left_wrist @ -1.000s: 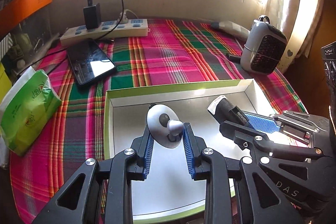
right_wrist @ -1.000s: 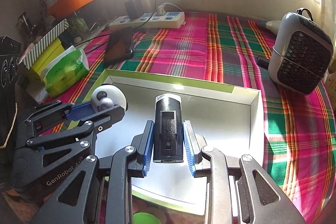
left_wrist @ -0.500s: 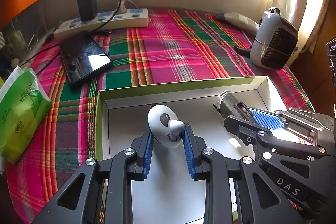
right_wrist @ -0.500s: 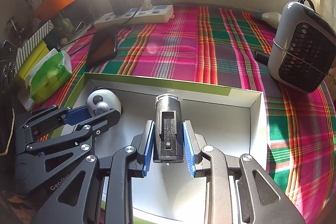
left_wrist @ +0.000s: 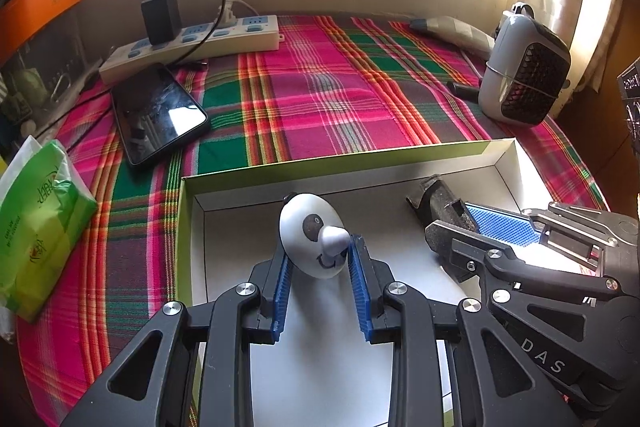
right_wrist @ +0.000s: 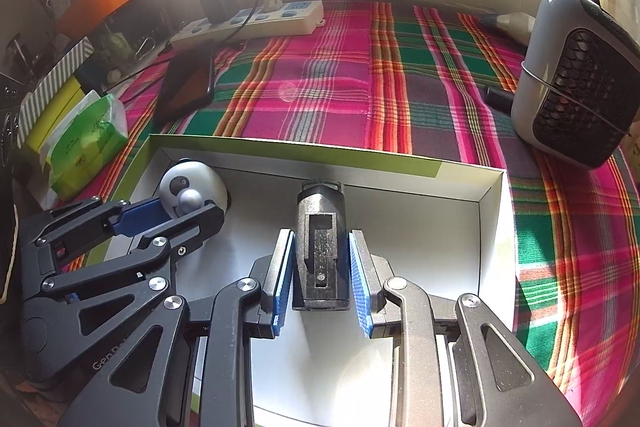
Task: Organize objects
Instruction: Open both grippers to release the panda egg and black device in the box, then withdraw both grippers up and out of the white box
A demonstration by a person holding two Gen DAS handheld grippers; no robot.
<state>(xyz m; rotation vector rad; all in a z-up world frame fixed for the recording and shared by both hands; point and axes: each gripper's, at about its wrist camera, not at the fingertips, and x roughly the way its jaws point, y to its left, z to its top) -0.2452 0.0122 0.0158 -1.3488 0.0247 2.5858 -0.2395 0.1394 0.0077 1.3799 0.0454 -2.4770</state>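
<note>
A shallow white box with a green rim (left_wrist: 340, 159) lies on the plaid cloth. Inside it, my left gripper (left_wrist: 318, 255) has a white round toy with a face and a nose knob (left_wrist: 308, 227) between its blue pads. The jaws are opening, but the pads still touch the toy. To its right, my right gripper (right_wrist: 320, 247) is shut on a black block-shaped device (right_wrist: 320, 223), held upright over the box floor. The right wrist view shows the left gripper (right_wrist: 186, 209) with the toy (right_wrist: 200, 179) near the box's left corner.
Behind the box lie a black phone (left_wrist: 160, 111) and a white power strip (left_wrist: 224, 39) with a plugged charger. A small grey heater (left_wrist: 524, 79) stands at the right, a green tissue pack (left_wrist: 40, 227) at the left. Plaid cloth (left_wrist: 320, 99) covers the table.
Both grippers keep the same things over the box and have barely moved. The black block now sits out of the sun patch, closer to the box's far wall.
</note>
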